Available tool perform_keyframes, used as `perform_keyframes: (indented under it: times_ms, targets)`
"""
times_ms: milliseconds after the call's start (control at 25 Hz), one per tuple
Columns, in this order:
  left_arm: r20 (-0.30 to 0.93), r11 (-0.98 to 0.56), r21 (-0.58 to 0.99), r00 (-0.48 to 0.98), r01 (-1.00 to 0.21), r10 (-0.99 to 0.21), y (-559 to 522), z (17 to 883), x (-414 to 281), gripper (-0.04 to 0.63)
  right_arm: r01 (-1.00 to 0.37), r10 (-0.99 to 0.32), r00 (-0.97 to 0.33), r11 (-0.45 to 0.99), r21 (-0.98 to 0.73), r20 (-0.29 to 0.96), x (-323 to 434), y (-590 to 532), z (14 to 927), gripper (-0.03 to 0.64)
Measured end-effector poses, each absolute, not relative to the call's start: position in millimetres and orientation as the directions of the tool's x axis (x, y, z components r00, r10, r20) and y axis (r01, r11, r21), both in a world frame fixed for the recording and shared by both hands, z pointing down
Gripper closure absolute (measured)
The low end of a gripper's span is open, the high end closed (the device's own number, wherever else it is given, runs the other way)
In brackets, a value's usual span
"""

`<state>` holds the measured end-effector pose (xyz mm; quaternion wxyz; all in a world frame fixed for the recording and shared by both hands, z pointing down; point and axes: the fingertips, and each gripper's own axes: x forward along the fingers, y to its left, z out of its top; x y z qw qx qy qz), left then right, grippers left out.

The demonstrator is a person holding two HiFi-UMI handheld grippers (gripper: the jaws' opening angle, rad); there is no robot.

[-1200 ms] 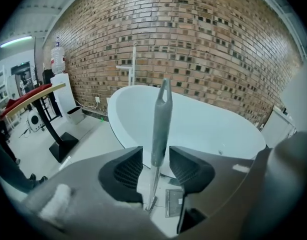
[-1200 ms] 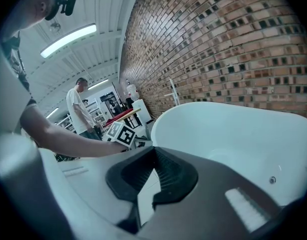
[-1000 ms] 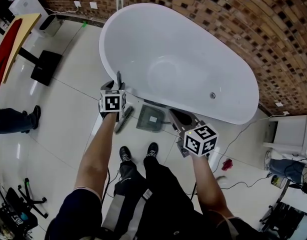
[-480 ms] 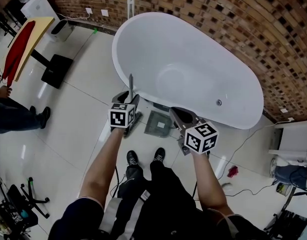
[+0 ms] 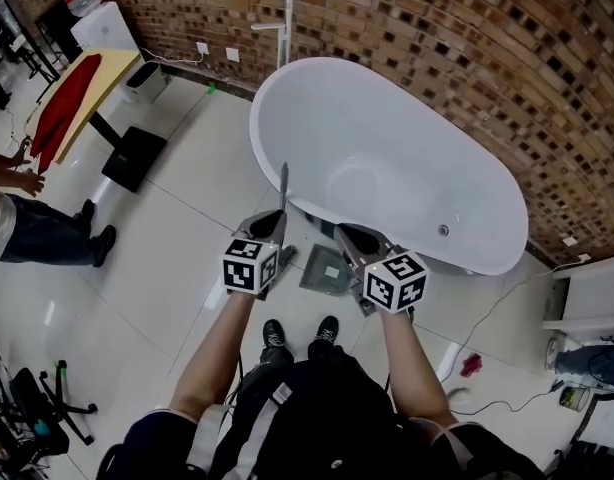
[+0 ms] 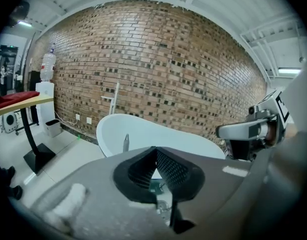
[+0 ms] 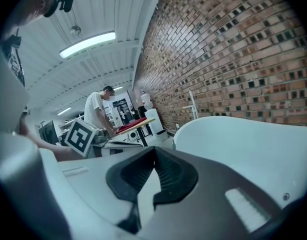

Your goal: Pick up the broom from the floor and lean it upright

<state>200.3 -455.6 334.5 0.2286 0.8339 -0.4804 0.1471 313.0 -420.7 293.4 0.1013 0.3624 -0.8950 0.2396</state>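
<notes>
Brick-walled room, glossy tiled floor, white bathtub: I am seeing the broom standing upright against the tub's near rim, so the task is looking done. Risk: the handle sliding along that smooth curved rim, or my left gripper clipping it. Its jaws have just been closing and are meeting on nothing; right gripper likewise clenched, empty.

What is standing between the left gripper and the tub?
The broom: its handle leans on the tub rim, just past the left gripper, whose jaws have just closed, empty. The head view shows it best.
</notes>
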Motion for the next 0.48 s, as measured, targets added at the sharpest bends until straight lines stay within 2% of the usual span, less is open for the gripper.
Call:
perform_keyframes:
  times_ms: [480]
  targets:
    - [0.353,-0.572,0.287,0.640,-0.769,-0.683,-405,271,223,0.595,-0.641,-0.609,-0.767,0.713,-0.285,0.202,280,-405,241,0.611]
